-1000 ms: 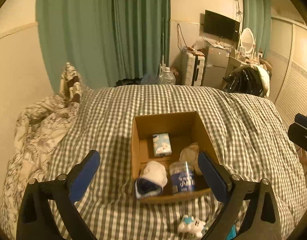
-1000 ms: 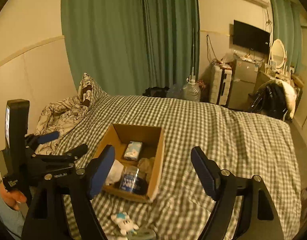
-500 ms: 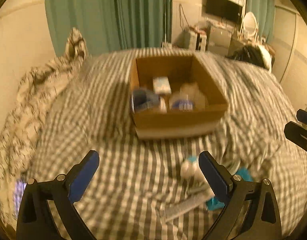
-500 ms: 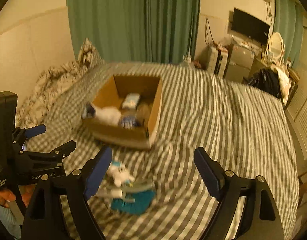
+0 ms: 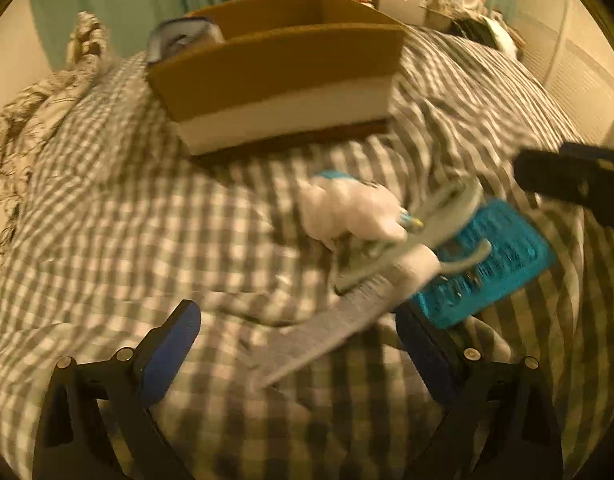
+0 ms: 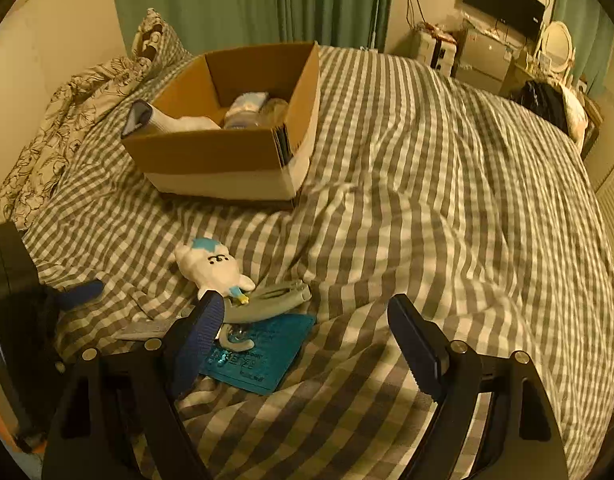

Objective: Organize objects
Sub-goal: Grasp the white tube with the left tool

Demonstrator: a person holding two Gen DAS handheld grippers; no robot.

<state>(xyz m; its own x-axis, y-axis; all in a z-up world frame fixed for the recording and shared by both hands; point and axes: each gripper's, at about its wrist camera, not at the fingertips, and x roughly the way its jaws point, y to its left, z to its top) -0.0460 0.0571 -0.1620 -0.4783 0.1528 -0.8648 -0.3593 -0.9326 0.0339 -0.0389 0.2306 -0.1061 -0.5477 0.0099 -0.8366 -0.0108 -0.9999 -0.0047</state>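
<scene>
Since the earlier frame both tongs have been lowered toward the grey-and-white checked bed (image 6: 427, 184). The brown cardboard box (image 6: 227, 156) lies at twelve o'clock. The flat grey strip (image 5: 327, 336) lies between the closing, empty left tongs (image 5: 299, 348), its long axis pointing at two o'clock. The right tongs (image 6: 307, 340) are released.

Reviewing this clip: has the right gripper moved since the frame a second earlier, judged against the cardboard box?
Yes. The right gripper has come down and nearer the bed; the cardboard box now sits higher in its view, and the white plush toy lies just ahead.
</scene>
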